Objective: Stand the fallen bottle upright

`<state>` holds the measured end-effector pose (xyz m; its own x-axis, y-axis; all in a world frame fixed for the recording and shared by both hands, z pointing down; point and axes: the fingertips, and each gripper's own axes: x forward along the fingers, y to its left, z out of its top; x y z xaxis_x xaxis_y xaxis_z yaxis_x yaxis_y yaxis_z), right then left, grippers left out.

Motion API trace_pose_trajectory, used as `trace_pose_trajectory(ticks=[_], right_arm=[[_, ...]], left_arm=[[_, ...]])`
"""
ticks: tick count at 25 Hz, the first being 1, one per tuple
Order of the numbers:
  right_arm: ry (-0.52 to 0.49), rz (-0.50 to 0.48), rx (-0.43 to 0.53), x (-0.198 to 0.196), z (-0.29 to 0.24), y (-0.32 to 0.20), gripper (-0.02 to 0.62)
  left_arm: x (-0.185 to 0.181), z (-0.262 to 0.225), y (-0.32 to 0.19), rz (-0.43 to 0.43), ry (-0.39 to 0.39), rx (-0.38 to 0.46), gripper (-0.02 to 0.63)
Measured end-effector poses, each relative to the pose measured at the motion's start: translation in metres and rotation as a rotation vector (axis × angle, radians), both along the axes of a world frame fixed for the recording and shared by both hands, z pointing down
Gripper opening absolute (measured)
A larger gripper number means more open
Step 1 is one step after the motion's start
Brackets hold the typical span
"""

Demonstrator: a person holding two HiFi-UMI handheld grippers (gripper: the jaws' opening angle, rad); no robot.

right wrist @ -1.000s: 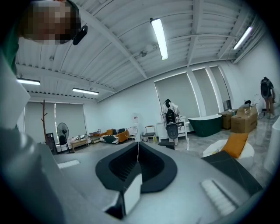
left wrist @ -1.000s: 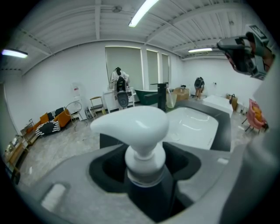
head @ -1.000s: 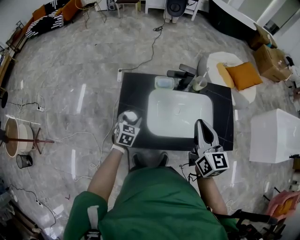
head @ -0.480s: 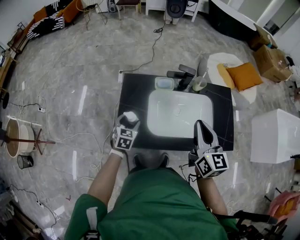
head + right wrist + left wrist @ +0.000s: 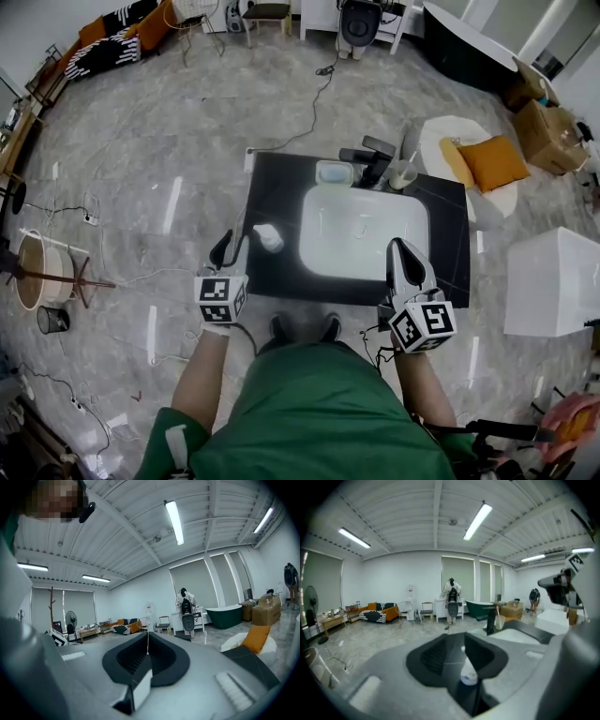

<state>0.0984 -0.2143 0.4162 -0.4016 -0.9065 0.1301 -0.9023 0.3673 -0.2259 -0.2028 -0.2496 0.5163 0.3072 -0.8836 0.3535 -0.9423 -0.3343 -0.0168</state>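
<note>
A small white bottle stands on the black counter, left of the white sink. In the left gripper view the bottle looks upright, narrow neck on top, and lies well beyond the jaw tips. My left gripper hangs back from the counter's front left corner, apart from the bottle. Its jaws are closing and have a gap with nothing between them. My right gripper hovers over the counter's front right, its jaws meeting at the tips and holding nothing.
The white sink basin fills the counter's middle. At the back stand a black faucet, a soap dish and a cup. An orange cushion lies on a round white seat at the right, and a white box stands nearby.
My left gripper has let go of the bottle and drawn back and up, off the counter's edge. The bottle stays standing on the counter. My right gripper has not moved.
</note>
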Motion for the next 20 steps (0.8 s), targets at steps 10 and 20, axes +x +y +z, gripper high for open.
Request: trace_pose_trajectory(ticks=[10,20], right_arm=[[0.047,-0.033,0.152,-0.011,-0.043,-0.001,0.003],[0.095,-0.033,0.227,-0.007,-0.059,0.003,0.003]], left_arm=[[0.008,-0.135,0.024,-0.002,0.084,0.285,-0.002],[0.019,-0.176,0.043,0.01,0.076,0.392,0.002]])
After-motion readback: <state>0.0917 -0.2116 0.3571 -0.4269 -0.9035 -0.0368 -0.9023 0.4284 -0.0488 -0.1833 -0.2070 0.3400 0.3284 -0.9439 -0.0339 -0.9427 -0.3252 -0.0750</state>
